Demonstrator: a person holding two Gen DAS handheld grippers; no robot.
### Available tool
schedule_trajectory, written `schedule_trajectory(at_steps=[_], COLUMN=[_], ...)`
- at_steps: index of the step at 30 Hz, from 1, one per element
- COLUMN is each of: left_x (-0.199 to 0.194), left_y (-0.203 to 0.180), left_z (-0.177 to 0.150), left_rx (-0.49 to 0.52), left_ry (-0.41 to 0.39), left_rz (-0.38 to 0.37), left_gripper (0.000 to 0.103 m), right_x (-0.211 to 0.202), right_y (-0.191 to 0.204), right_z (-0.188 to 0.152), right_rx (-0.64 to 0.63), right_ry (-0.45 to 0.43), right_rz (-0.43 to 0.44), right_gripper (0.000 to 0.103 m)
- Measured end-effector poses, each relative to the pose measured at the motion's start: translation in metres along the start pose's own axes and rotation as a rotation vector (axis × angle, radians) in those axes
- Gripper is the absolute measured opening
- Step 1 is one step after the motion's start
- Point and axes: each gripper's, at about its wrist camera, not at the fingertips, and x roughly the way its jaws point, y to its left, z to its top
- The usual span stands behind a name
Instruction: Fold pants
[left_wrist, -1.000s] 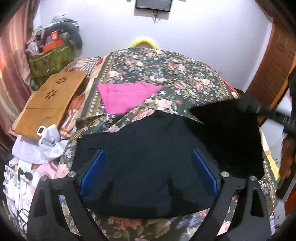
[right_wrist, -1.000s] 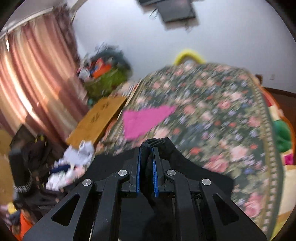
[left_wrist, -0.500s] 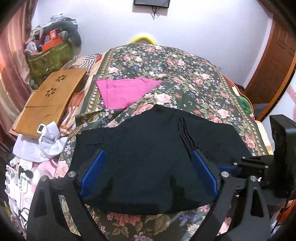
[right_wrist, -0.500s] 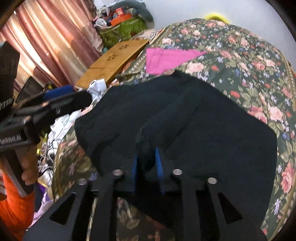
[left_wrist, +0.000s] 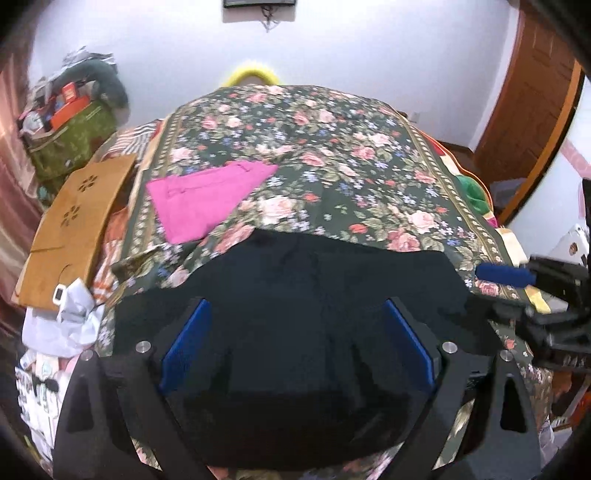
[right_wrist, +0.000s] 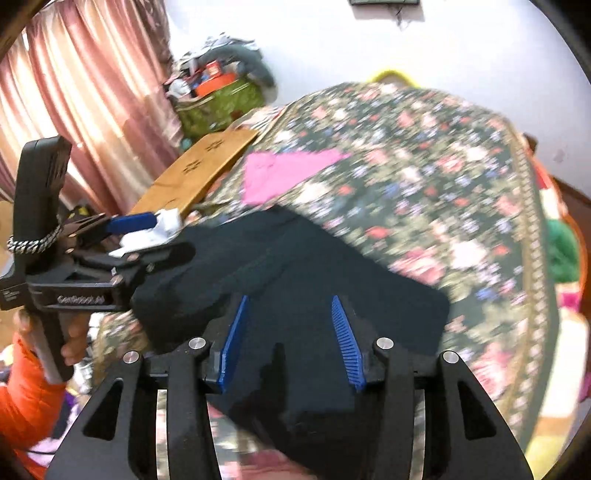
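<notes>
2 grippers are over the bed and both stand apart, neither clamping cloth. The black pants (left_wrist: 295, 314) lie flat on the near end of the floral bedspread (left_wrist: 332, 155), folded into a broad dark block. The left gripper (left_wrist: 295, 343) hangs above them with its blue pads (left_wrist: 184, 347) spread wide, nothing pinched between them. The right gripper (right_wrist: 291, 332) sits over the near right part of the pants, its jaws opening, the fabric lying under the gap but the pads not pressing it. In the right wrist view a hand (right_wrist: 70, 343) in an orange sleeve (right_wrist: 22, 391) grips the left tool's handle. Further up the bed, well apart from the pants, lies a folded pink garment (left_wrist: 207, 195). A wooden board (left_wrist: 74, 221) lies off the bed's left edge.
</notes>
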Motion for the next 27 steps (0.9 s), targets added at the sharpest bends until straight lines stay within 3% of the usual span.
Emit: schedule_trajectory(at_steps=[5, 10, 15, 18, 21, 27], left_x=[0.027, 0.061, 0.095, 0.110, 0.109, 0.097], left_y=[-0.026, -0.043, -0.045, -0.042, -0.034, -0.024], left_z=[0.018, 0.021, 0.009, -0.003, -0.010, -0.018], left_rx=[0.064, 0.117, 0.151, 0.184, 0.179, 0.171], left_ry=[0.037, 0.110, 0.198, 0.244, 0.232, 0.205], left_rz=[-0.032, -0.034, -0.002, 0.038, 0.026, 0.069], left_gripper=[0.095, 0.095, 0.095, 0.096, 0.100, 0.101], right_x=[0.013, 0.038, 0.075, 0.077, 0.071, 0.055], right_y=[-0.032, -0.055, -0.065, -0.065, -0.065, -0.062], right_z=[0.006, -0.002, -0.021, -0.030, -0.035, -0.047], right_rx=[0.026, 0.048, 0.052, 0.034, 0.033, 0.039], right_ry=[0.007, 0.075, 0.208, 0.209, 0.213, 0.203], right_rz=[-0.045, -0.040, -0.033, -0.034, -0.031, -0.056], right_gripper=[0.043, 0.043, 0.043, 0.048, 0.050, 0.054])
